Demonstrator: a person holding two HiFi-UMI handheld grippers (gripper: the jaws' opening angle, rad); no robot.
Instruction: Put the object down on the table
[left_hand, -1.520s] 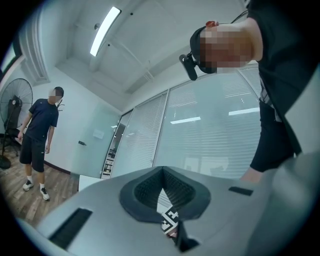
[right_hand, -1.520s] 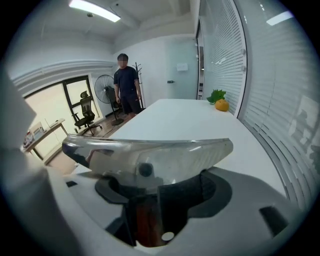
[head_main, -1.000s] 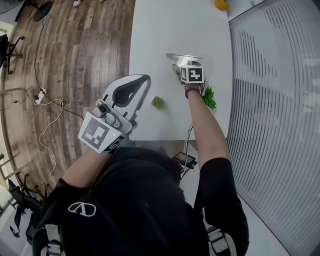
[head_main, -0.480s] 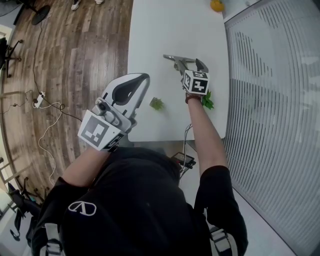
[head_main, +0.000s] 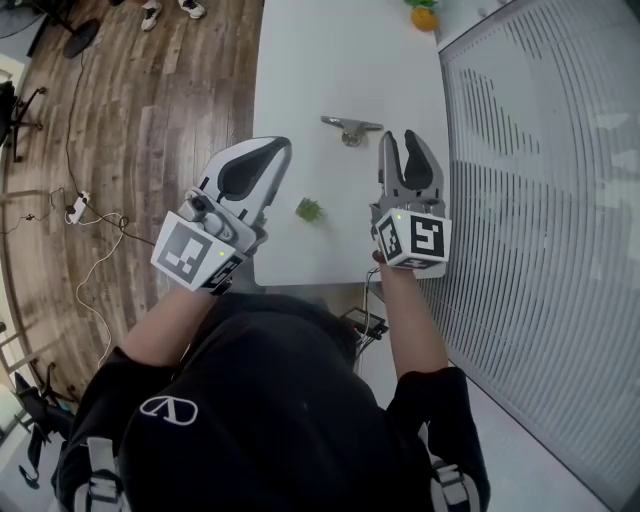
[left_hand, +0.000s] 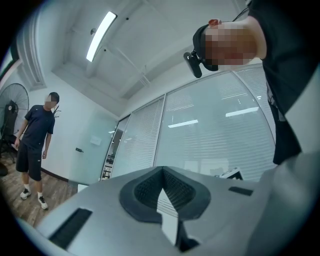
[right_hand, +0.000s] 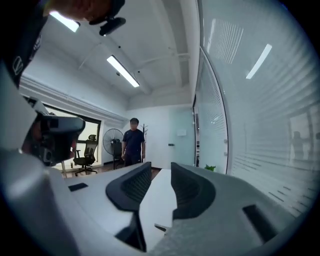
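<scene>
A small silver metal piece (head_main: 350, 126) lies flat on the white table (head_main: 310, 60), apart from both grippers. My right gripper (head_main: 402, 138) hovers just this side of it, above the table's right part. Its jaws are closing with a narrow gap and nothing between them. In the right gripper view the right gripper (right_hand: 161, 172) shows only table top through that gap, with a sliver of the metal piece (right_hand: 160, 228) low down. My left gripper (head_main: 278, 148) is held up over the table's left edge. In its own view the left gripper (left_hand: 162, 172) has its tips together and holds nothing.
A small green thing (head_main: 308, 209) lies on the table between the grippers. An orange fruit (head_main: 424, 17) sits at the far end. A glass wall with blinds (head_main: 540, 200) runs along the right, wooden floor (head_main: 150, 90) along the left. A person (right_hand: 133, 142) stands beyond the table.
My right gripper has drawn back from the metal piece toward the body, and its jaws have narrowed. The piece stays lying on the table. The left gripper has hardly moved.
</scene>
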